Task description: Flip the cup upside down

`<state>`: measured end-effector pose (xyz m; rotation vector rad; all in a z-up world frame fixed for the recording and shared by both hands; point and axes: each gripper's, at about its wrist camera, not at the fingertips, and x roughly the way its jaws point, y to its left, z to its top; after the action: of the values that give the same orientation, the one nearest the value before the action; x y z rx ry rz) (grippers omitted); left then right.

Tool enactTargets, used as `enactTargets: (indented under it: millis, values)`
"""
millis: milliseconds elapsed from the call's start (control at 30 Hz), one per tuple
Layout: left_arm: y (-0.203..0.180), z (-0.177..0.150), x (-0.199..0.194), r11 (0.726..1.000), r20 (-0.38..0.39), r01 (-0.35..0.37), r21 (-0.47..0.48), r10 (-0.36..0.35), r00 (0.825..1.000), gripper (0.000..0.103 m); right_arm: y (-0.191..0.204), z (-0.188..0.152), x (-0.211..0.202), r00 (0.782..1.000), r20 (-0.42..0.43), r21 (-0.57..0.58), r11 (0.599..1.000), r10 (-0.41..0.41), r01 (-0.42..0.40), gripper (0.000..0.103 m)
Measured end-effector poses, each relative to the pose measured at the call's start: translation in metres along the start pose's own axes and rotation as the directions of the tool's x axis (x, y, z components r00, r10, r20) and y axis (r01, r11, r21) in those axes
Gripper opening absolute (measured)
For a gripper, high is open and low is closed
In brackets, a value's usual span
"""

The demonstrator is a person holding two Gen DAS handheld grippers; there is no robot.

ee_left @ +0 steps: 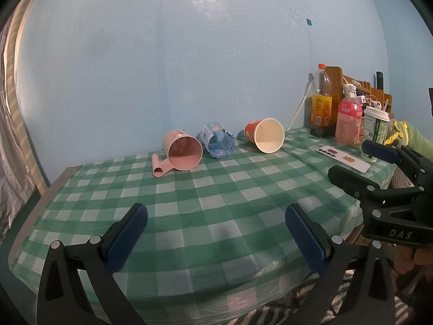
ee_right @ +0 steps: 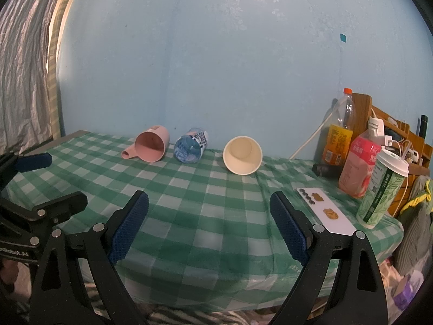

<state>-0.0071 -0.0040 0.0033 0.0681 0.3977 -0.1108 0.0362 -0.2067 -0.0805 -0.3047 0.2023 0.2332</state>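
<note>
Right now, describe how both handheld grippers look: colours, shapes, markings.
The left gripper and right gripper match: black angular frames with silver rivets, each finger ending in a dark blue textured pad. White "DAS" lettering marks the right gripper's body in the left wrist view; partial "Robot.AI" text marks the left gripper's body in the right wrist view.

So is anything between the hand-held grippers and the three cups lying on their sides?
Nothing visible. Only bare green checked tablecloth lies between the open left hand-held gripper, the open right hand-held gripper and the pink handled cup, blue clear plastic cup and orange paper cup.
</note>
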Motion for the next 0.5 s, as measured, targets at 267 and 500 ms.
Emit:
enactTargets:
  millis: [267, 500]
  values:
    - [-0.001, -0.001, 0.001, 1.000, -0.005, 0.003, 0.003, -0.003, 1.000, 0.103, 0.001, 0.000, 0.000, 1.000, -0.006, -0.002, 1.000, 0.002, -0.002, 0.090]
    - [0.002, 0.003, 0.010, 1.000, -0.033, 0.011, -0.017, -0.012, 0.999, 0.103, -0.001, 0.002, 0.004, 0.999, -0.028, 0.003, 1.000, 0.016, -0.016, 0.090]
